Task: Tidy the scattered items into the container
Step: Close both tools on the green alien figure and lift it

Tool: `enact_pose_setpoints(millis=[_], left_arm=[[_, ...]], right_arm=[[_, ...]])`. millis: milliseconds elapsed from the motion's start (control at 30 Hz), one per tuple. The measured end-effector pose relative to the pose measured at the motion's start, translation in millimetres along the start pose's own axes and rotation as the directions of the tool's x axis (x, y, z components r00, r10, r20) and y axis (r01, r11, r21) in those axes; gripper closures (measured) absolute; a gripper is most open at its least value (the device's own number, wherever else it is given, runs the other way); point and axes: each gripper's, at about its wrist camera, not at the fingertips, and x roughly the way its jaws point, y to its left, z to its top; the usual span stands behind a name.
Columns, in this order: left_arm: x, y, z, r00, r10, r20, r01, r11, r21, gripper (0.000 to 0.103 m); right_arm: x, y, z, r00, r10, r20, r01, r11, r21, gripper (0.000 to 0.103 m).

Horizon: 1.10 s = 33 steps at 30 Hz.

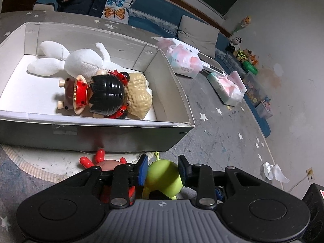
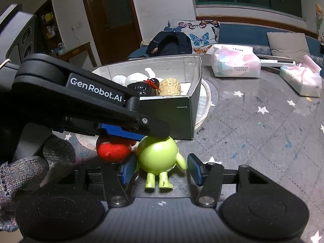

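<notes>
A green alien toy (image 1: 163, 178) (image 2: 157, 157) stands on the rug just in front of the grey cardboard box (image 1: 121, 135) (image 2: 174, 119). My left gripper (image 1: 163, 169) has its blue pads on either side of the toy's head, touching it. My right gripper (image 2: 160, 170) is open around the toy's lower body, its pads apart from it. A red toy (image 1: 101, 160) (image 2: 113, 148) lies beside the green one. The box holds a white plush (image 1: 81, 62), a black-haired doll (image 1: 101, 95) and a beige peanut toy (image 1: 139, 95).
Two tissue packs (image 1: 182, 58) (image 1: 228, 87) lie on the star-patterned rug (image 1: 222, 133) beyond the box. A crumpled paper (image 1: 273, 172) lies at the right. A blue sofa with a backpack (image 2: 170, 42) and cushions runs along the wall. Small toys (image 1: 247, 56) line the wall.
</notes>
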Motion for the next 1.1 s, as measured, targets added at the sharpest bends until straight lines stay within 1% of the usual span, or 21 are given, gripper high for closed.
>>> enact_pose_setpoints(millis=[267,433,567,700,833,967,1100], left_arm=[[2,0,0,1.000,0.013,0.002,-0.013,1.000,0.013,0.065],[1,0,-2,1.000,0.014,0.010,-0.015,1.000,0.024,0.065],[0,0,-3,1.000,0.002,0.004,-0.002,1.000,0.019,0.066],[-4,0,-8,1.000,-0.015,0.016,0.014,1.000,0.016,0.066],[-16,0,-9,0.998,-0.044,0.049,0.043,0.999,0.005,0.066],[-35,-1,-5,0.992,-0.066,0.104,0.066,0.998,-0.003,0.066],[-56,1,8,0.984,-0.060,0.169,0.062,0.998,-0.003,0.066]], right_arm=[[5,3,0,1.000,0.011,-0.001,-0.011,1.000,-0.010,0.047],[5,6,1,1.000,0.012,0.000,-0.012,0.999,-0.030,0.049],[2,6,-1,1.000,0.012,0.004,-0.012,1.000,-0.029,0.049],[-4,8,-3,1.000,0.005,0.009,-0.005,0.999,-0.038,0.050],[-14,13,0,1.000,0.004,0.029,-0.002,0.998,-0.063,0.050],[-25,22,11,0.998,0.010,0.058,-0.004,0.995,-0.104,0.050],[-29,35,32,0.995,0.030,0.093,-0.015,0.988,-0.156,0.050]])
